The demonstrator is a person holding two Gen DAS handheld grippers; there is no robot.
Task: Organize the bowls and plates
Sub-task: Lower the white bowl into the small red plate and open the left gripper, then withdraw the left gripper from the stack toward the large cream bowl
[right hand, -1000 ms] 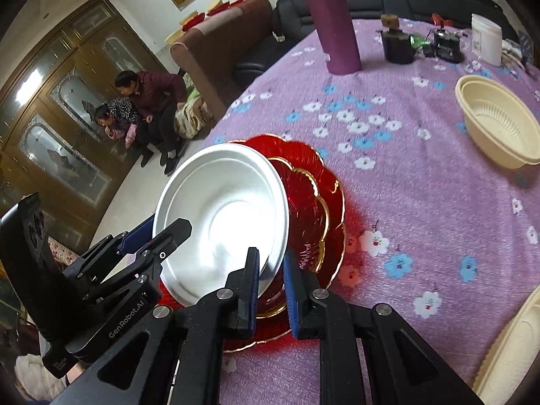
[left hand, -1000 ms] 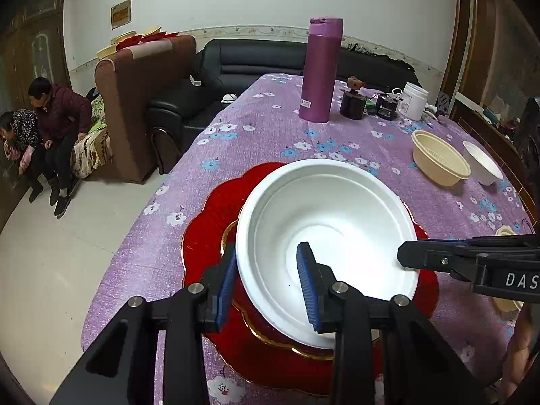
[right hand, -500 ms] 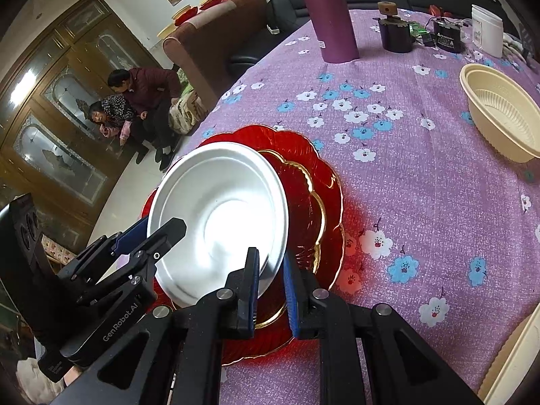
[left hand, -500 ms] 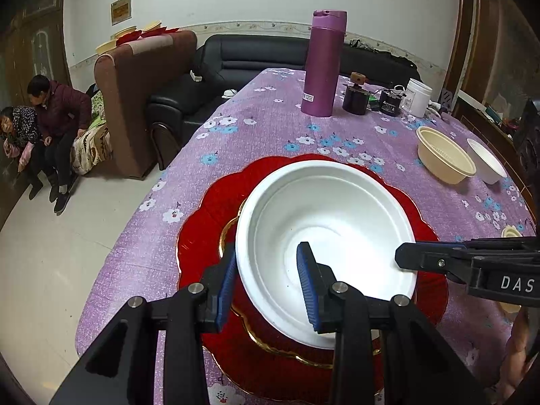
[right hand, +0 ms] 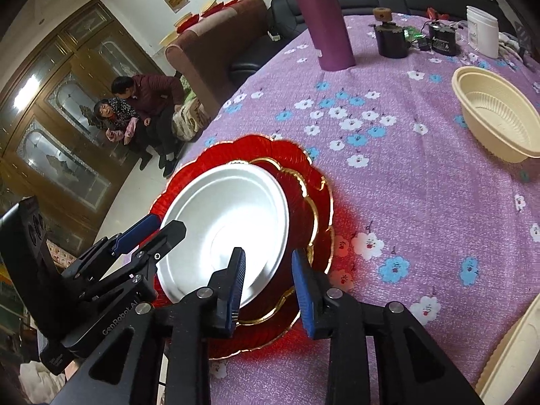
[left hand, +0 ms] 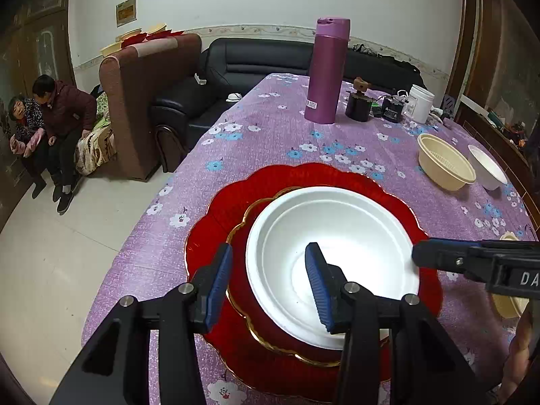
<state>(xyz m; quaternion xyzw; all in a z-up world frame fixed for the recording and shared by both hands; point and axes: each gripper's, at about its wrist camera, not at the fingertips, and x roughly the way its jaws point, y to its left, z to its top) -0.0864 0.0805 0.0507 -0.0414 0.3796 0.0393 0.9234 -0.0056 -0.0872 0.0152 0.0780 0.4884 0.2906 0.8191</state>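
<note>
Bowl [left hand: 337, 236] on stacked plates [left hand: 216, 212]; bottle [left hand: 325, 71] behind.

Both wrist cameras look steeply down, close over the white bowl [left hand: 332, 263] from opposite sides.

Purple tablecloth [left hand: 270, 128] printed with white and blue flowers. On it, at the near edge: large red scalloped plate [left hand: 236, 199] with ribbed surface; on that, a smaller red scalloped plate [left hand: 241, 236] with gold rim; on top, a plain white round bowl [left hand: 337, 222]. Toward the far edge: tall magenta cylindrical flask [left hand: 326, 71] with a white label. Toward the right edge: cream ribbed plastic bowl [left hand: 445, 162] and small white bowl [left hand: 487, 168]. Gripper pads [left hand: 219, 280] are blue on black arms.
</note>
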